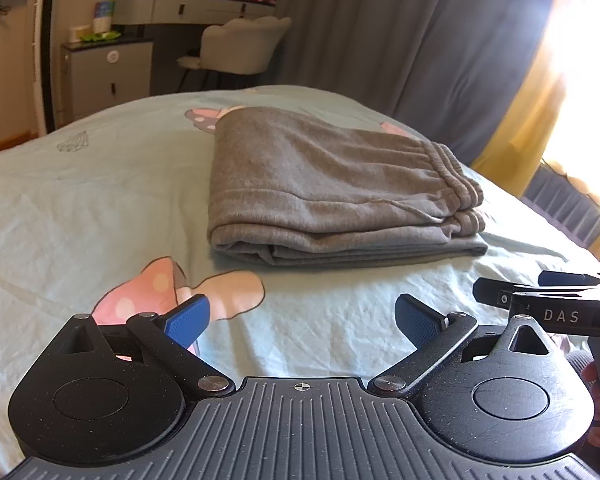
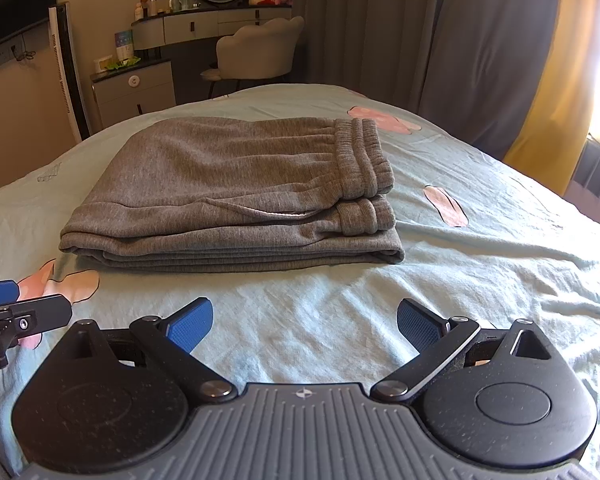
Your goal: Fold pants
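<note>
I see pants [image 2: 228, 192] folded, lying on bed [image 2: 480, 264] ahead of both tongs, apart. Left tongs [image 1: 302, 320] released, empty; right tongs [image 2: 304, 322] same. Risk: careless nudge snags waistband [image 2: 364, 152], undoes stack.

Cut off at the left-wrist view's right edge: right tongs [image 1: 548, 292]. Cut off at the right-wrist view's left edge: left tongs [image 2: 4, 304]. Too small to identify: bottles [image 2: 176, 0] on dresser [image 2: 204, 24]. Washed out by glare: window [image 1: 580, 80].
</note>
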A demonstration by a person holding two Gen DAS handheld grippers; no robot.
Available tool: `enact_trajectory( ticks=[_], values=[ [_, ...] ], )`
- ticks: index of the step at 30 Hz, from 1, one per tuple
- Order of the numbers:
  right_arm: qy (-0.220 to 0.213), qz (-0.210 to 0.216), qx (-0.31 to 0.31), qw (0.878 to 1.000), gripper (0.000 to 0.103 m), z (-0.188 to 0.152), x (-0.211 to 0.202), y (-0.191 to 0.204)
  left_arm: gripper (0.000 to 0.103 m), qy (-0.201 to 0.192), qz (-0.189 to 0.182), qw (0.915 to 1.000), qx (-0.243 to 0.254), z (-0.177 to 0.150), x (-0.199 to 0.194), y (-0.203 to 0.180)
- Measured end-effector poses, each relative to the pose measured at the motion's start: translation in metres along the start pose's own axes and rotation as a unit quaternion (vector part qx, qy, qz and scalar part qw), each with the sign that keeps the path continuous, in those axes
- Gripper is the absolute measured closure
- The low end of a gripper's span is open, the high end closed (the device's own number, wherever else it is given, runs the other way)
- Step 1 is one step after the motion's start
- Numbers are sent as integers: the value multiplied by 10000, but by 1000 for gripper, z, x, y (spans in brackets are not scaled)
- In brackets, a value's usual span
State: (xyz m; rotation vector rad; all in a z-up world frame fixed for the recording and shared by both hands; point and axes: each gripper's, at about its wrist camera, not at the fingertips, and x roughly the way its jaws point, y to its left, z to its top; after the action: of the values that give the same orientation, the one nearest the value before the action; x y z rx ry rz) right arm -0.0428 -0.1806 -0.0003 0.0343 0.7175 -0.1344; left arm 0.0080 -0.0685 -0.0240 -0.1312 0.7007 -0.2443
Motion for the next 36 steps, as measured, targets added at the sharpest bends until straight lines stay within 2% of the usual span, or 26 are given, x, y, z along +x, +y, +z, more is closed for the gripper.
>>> enact_trajectory(
  ticks=[24, 36],
  values=[
    [17, -17, 57, 10000, 4, 1, 1, -2, 1, 21, 16, 9999, 163, -3, 0, -2],
    [32, -65, 26, 10000, 4, 1, 1, 0, 1, -11, 86, 10000, 18, -1, -1, 4]
  ],
)
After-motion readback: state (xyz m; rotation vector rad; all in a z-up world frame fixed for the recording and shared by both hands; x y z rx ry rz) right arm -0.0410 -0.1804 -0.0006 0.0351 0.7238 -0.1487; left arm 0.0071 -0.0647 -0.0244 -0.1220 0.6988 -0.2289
